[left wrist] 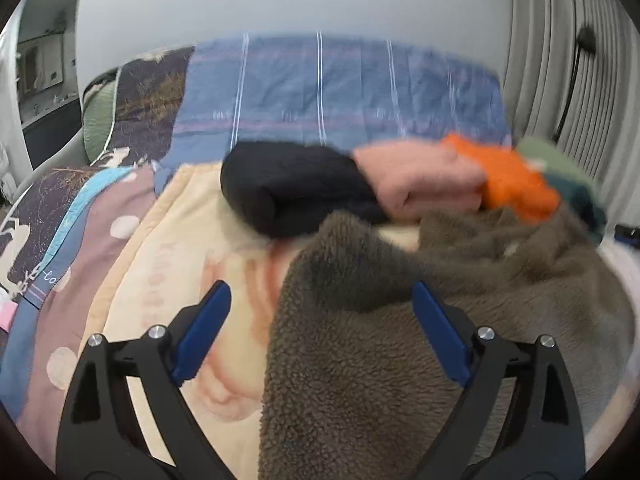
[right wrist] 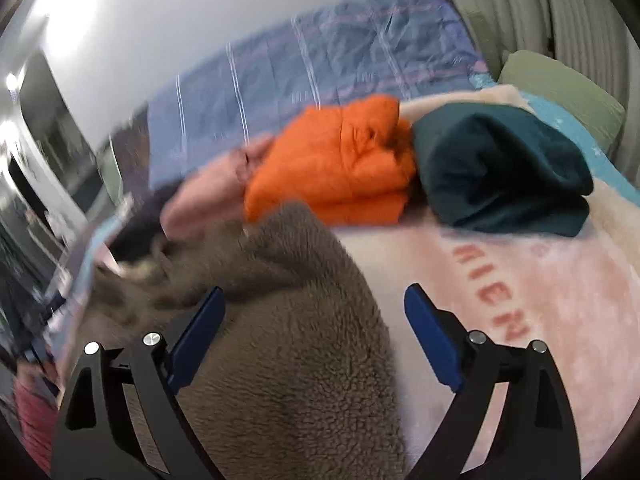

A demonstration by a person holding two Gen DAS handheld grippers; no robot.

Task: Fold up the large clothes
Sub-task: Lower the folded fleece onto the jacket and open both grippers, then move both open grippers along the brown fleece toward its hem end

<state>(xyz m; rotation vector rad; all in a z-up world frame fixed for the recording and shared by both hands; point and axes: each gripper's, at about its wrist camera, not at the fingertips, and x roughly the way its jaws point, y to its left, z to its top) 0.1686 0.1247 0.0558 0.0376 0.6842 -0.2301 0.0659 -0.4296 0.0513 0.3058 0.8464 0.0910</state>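
A brown fleece garment (left wrist: pixel 360 360) lies loosely spread on a cream and pink blanket (left wrist: pixel 180 280) on the bed. My left gripper (left wrist: pixel 320 286) hangs open over the garment's left edge; its blue pads touch nothing. In the right wrist view the same fleece (right wrist: pixel 288 360) fills the lower left, and my right gripper (right wrist: pixel 314 289) stands open above its right edge, with the blanket (right wrist: pixel 520 300) under its right finger. Neither gripper holds cloth. Both views are blurred.
Behind the fleece lies a row of folded clothes: black (left wrist: pixel 292 188), pink (left wrist: pixel 424 184), orange (right wrist: pixel 336 160) and dark green (right wrist: pixel 500 168). A blue striped sheet (left wrist: pixel 328 92) covers the far side by the wall. A green pillow (right wrist: pixel 560 92) and a curtain (left wrist: pixel 560 60) are at the right.
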